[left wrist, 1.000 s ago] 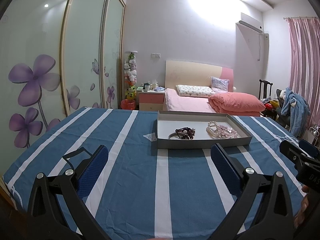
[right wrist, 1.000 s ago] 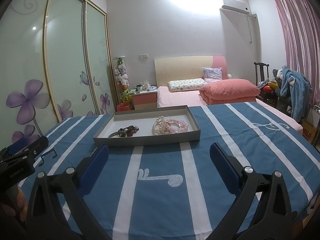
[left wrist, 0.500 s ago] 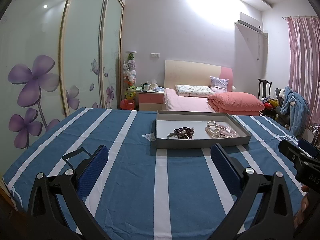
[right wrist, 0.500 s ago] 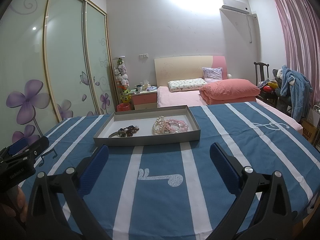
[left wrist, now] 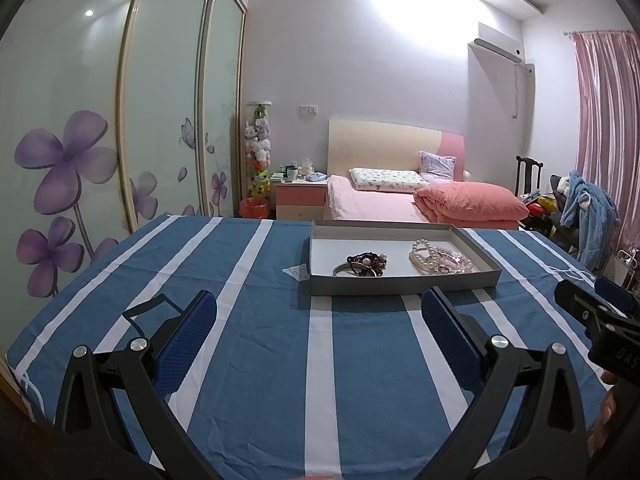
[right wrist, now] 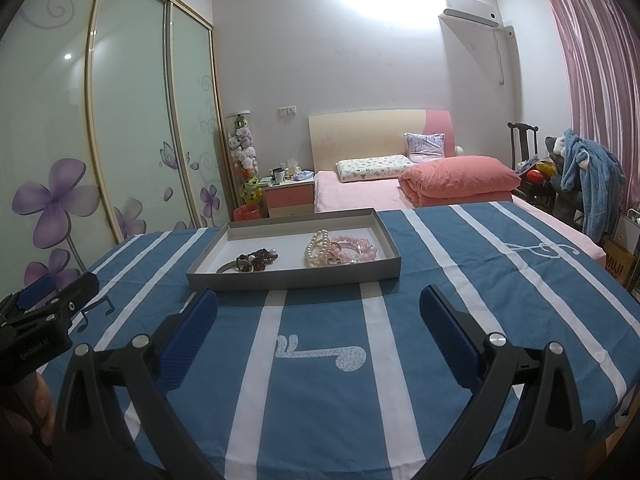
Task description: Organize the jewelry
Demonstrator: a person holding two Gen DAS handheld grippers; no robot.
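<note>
A shallow grey tray [left wrist: 400,285] [right wrist: 292,280] lies on the blue striped cloth. Inside it, a dark bead bracelet with a silver bangle [left wrist: 362,265] [right wrist: 256,260] lies on the left, and a pile of pearl and pink bead bracelets [left wrist: 438,261] [right wrist: 340,251] on the right. My left gripper [left wrist: 320,314] is open and empty, held short of the tray. My right gripper [right wrist: 318,314] is open and empty too, also short of the tray. Each gripper shows at the edge of the other's view.
The blue and white striped cloth [left wrist: 240,320] covers the table. A small clear scrap [left wrist: 295,271] lies left of the tray. A bed [left wrist: 400,204], nightstand [left wrist: 300,196], wardrobe doors [left wrist: 100,120] and a chair with clothes [left wrist: 580,216] stand behind.
Nothing has clearly changed; the views shift only very slightly and both grippers stay open.
</note>
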